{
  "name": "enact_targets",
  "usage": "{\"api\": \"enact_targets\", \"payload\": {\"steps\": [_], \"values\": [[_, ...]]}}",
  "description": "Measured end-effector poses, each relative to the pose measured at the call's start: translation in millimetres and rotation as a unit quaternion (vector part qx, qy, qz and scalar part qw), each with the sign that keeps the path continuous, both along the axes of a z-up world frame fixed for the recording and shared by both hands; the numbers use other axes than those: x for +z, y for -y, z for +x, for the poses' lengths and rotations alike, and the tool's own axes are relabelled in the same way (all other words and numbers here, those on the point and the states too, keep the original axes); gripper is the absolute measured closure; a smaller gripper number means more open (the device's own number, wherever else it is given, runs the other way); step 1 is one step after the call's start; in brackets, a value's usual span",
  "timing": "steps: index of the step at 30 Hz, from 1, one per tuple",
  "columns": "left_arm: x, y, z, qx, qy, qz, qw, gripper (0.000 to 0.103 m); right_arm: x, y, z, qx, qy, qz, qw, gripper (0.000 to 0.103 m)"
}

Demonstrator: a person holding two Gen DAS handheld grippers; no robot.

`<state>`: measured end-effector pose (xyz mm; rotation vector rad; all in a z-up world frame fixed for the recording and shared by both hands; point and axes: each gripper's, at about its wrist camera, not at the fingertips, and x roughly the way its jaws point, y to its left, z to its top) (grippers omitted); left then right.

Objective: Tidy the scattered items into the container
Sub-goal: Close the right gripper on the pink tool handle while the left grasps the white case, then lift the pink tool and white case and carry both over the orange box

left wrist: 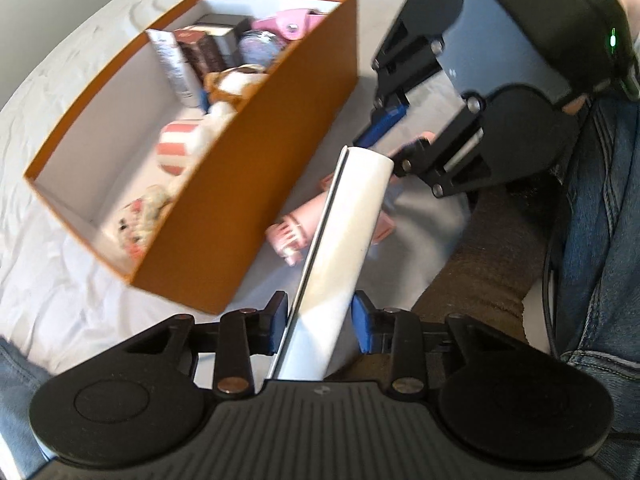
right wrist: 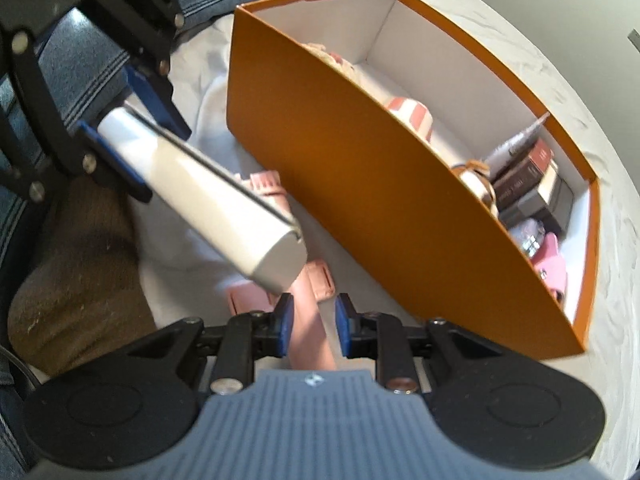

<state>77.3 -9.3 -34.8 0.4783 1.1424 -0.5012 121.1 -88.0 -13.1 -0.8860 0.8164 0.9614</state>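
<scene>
Orange box point(left wrist: 248, 184): cardboard, white inside, sits on a white bed sheet point(left wrist: 60, 292); no lid on it.
Box contents: already well stocked. One end holds a white tube point(left wrist: 174, 68), brown cartons point(left wrist: 204, 54), a glittery jar point(left wrist: 260, 46) and a pink pouch point(left wrist: 290, 24); a tan-and-white soft toy point(left wrist: 236, 84) comes next, then a pink-striped item point(left wrist: 178, 148) toward the middle and a small patterned plush point(left wrist: 140, 216) at the other end.
Left hand-held gripper point(left wrist: 320, 320): closed about partway onto a long white tube point(left wrist: 348, 232), pads pressing its lower end; tube sticks forward, clear of the sheet, just beside the box's near wall.
Right hand-held gripper point(right wrist: 314, 330): narrow gap, pads either side of a pink strap-like piece point(right wrist: 310, 320); it looks gripped, though blur makes the contact hard to confirm.
Pink items point(left wrist: 292, 232): lie on the sheet under the tube, outside the box, near its long wall.
Person: jeans point(left wrist: 592, 208) and a brown sock point(left wrist: 492, 256) close by.
Step in hand: judged as carrying the white tube to the box while the other side picks up pink pieces.
Next move: lift the tube over the orange wall, aim for the freer middle stretch, then release.
</scene>
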Motion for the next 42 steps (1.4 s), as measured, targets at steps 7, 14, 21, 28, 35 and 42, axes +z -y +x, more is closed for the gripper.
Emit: {"api": "enact_targets", "payload": {"steps": [7, 14, 21, 28, 35, 42], "values": [[15.7, -34.1, -5.5, 0.058, -0.015, -0.044, 0.9972, 0.066, -1.7, -23.8, 1.3, 0.010, -0.031, 0.018, 0.999, 0.076], [14.5, -27.3, -11.2, 0.088, 0.026, -0.028, 0.9954, 0.067, -9.5, -39.8, -0.6, 0.000, -0.017, 0.008, 1.000, 0.068], [12.2, -16.2, -27.8, 0.134, 0.071, -0.013, 0.9884, 0.068, -18.4, -47.8, -7.3, -0.032, 0.000, -0.004, 0.999, 0.067], [18.5, -18.8, -31.2, 0.156, 0.084, -0.047, 0.9830, 0.069, -4.1, -48.3, -20.8, -0.045, 0.024, -0.007, 0.999, 0.074], [29.4, -19.2, -38.1, 0.156, 0.100, -0.088, 0.9787, 0.070, 13.8, -44.6, -34.2, -0.039, 0.055, -0.016, 0.998, 0.074], [47.9, -26.0, -39.3, 0.168, 0.113, -0.132, 0.9703, 0.070, 46.1, 6.1, -58.8, -0.058, 0.068, -0.014, 0.996, 0.074]]}}
